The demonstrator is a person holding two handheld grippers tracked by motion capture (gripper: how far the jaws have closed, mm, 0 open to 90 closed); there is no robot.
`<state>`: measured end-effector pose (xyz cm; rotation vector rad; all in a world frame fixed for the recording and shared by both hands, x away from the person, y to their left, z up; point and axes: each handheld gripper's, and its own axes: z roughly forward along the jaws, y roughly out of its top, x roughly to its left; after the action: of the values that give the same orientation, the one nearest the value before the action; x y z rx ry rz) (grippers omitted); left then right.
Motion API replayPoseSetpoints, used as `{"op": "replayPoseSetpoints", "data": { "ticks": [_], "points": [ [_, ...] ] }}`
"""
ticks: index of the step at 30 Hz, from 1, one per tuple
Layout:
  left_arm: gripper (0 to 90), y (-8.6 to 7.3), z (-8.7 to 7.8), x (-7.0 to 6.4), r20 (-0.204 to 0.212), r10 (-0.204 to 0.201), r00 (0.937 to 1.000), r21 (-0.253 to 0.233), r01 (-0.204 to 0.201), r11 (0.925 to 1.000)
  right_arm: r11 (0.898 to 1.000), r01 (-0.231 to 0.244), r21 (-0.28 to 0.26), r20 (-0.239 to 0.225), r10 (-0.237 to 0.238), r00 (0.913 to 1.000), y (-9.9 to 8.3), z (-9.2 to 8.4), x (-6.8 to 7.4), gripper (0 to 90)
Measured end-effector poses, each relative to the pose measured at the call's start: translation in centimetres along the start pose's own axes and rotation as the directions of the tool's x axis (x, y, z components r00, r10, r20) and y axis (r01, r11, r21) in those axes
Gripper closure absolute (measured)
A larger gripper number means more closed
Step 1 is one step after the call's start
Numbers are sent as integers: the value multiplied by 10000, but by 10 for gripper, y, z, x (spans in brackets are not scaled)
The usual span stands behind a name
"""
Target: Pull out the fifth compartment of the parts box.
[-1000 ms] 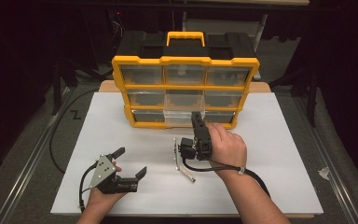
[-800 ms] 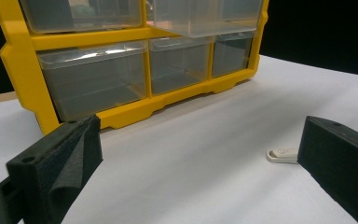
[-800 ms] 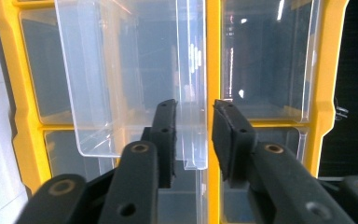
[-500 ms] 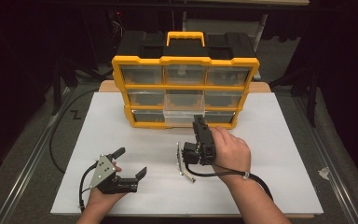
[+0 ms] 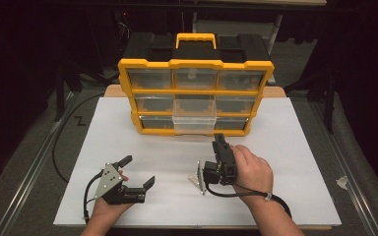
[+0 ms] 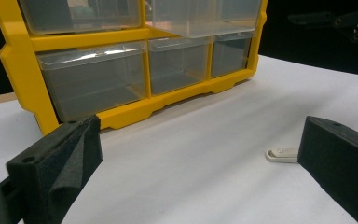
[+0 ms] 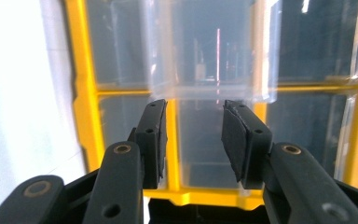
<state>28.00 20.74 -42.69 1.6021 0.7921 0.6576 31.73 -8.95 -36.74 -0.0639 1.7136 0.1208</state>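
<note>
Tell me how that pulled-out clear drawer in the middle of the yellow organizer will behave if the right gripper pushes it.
The clear drawer looks thin-walled, probably light, so it should slide in easily. Its glossy plastic may be slippery under the pads. The organizer stands upright, so a hard push might shift or tip it. The right gripper has just been opening, nothing between its jaws.

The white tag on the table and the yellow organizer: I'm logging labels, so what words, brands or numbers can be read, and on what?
No text can be read.
White tag: a faint mark on its end, too small and blurred to read.
Yellow drawer organizer: no label or brand legible on its frame or clear drawers.
</note>
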Motion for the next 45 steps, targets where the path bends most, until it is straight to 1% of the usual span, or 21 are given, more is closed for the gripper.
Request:
{"op": "replayPoseSetpoints", "data": {
  "ticks": [2,4,5,14,20,23,25,26,28,29,30,33,34,37,39,41,43,44,45],
  "points": [
    [3,0,0,0,27,22,10000,-6,-22,10000,10000,32,1,-55,-32,10000,-3,-1,6,620],
    [3,0,0,0,36,31,10000,-34,-31,10000,10000,5,94,-208,-3,9998,-5,-2,12,620],
    [3,0,0,0,35,32,10000,-28,-32,10000,10000,35,43,-224,-34,9997,-6,-2,15,620],
    [3,0,0,0,29,41,10000,-16,-41,10000,9998,63,175,-730,-50,9973,-16,-8,44,616],
    [3,0,0,-1,25,71,10000,-1,-71,10000,9995,51,317,-987,-20,9951,-24,-11,59,614],
    [3,0,1,-1,30,100,9999,20,-100,9999,9993,129,341,-1062,-93,9943,-27,-11,65,603],
    [3,0,1,-1,40,139,9999,45,-139,9999,9992,2,409,-1154,46,9933,-29,-12,68,597],
    [3,0,1,-1,41,151,9999,61,-151,9999,9994,-51,339,-1137,89,9935,-30,-11,70,592],
    [3,0,2,-1,19,141,9999,107,-141,9998,9994,-18,339,-1224,60,9925,-32,-13,74,584],
    [3,0,2,-1,26,143,9999,129,-143,9998,9994,67,333,-1222,-26,9925,-33,-13,74,584],
    [4,0,2,-1,18,150,9999,127,-150,9998,9991,65,414,-1310,-10,9914,-34,-14,74,580],
    [3,0,2,-1,22,163,9999,130,-163,9998,9991,2,422,-1384,57,9904,-38,-16,76,572],
    [3,0,2,-1,24,172,9998,138,-173,9998,9994,80,332,-1349,-34,9909,-40,-16,75,567],
    [4,0,3,-2,38,204,9998,176,-205,9996,9991,-36,427,-1447,98,9894,-45,-19,74,550],
    [4,0,4,-2,47,258,9997,221,-259,9994,9991,-63,411,-1461,122,9892,-47,-19,74,533],
    [3,0,4,-3,32,248,9997,231,-249,9994,9996,-23,286,-1478,65,9890,-48,-19,71,507],
    [4,0,5,-2,-5,258,9997,277,-258,9993,9996,-218,179,-1386,240,9901,-49,-19,71,479],
    [3,0,5,-2,-21,258,9997,288,-257,9993,9991,-263,331,-1492,309,9883,-48,-20,70,463],
    [3,0,4,-2,-39,261,9997,300,-260,9992,9991,-329,275,-1526,367,9876,-48,-20,70,452]
  ]
}}
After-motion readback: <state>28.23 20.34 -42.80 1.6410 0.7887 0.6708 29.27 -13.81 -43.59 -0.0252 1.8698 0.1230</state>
